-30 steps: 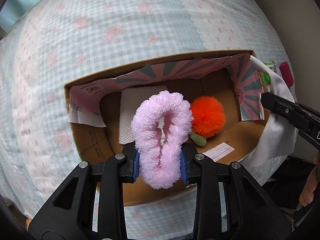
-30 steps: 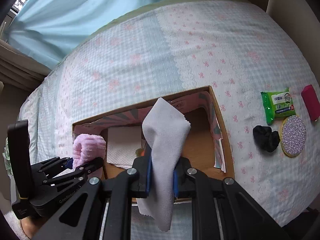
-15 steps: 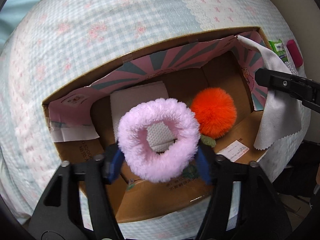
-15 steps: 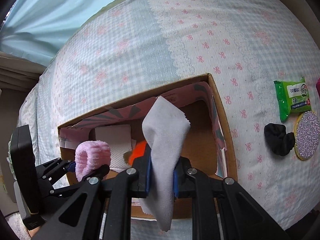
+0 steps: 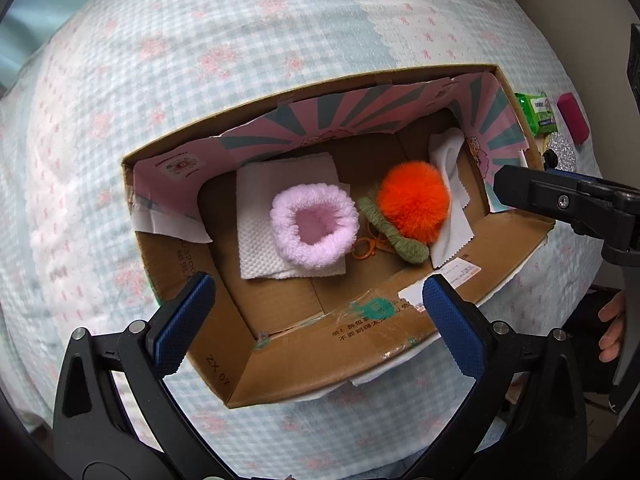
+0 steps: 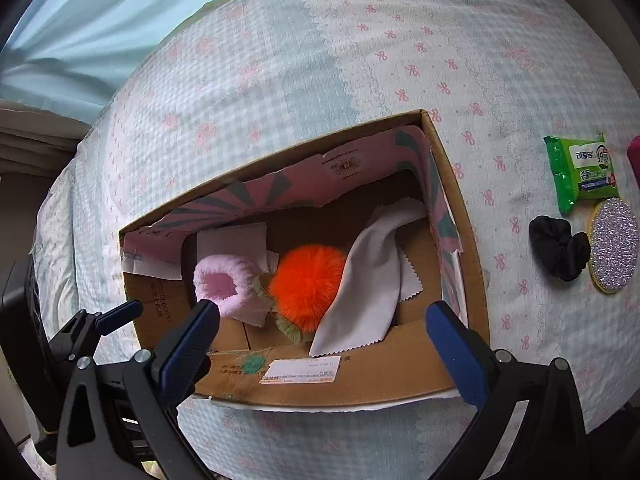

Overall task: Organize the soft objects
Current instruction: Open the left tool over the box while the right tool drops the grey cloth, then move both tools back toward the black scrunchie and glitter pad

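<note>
A cardboard box (image 5: pixel 404 332) (image 6: pixel 372 380) sits on the bed. Inside lie a pink fluffy ring (image 5: pixel 314 230) (image 6: pixel 220 284) on a white paper towel (image 5: pixel 260 200), an orange pompom (image 5: pixel 414 198) (image 6: pixel 308 280) with a green woolly stem (image 5: pixel 396 236), and a grey cloth (image 6: pixel 368 280) (image 5: pixel 450 208) against the right wall. My left gripper (image 5: pixel 316 320) is open and empty above the box's near wall. My right gripper (image 6: pixel 324 344) is open and empty over the near wall; it also shows in the left wrist view (image 5: pixel 560 200).
On the checked bedspread (image 6: pixel 300 60) right of the box lie a green wipes packet (image 6: pixel 584 172), a black scrunchie (image 6: pixel 558 248), a glittery round pad (image 6: pixel 614 246) and a dark pink item (image 5: pixel 574 118). A blue curtain (image 6: pixel 100 12) hangs behind.
My left gripper opened and the pink ring dropped onto the paper towel. My right gripper opened and the grey cloth fell into the box's right side. Both grippers are now empty.
</note>
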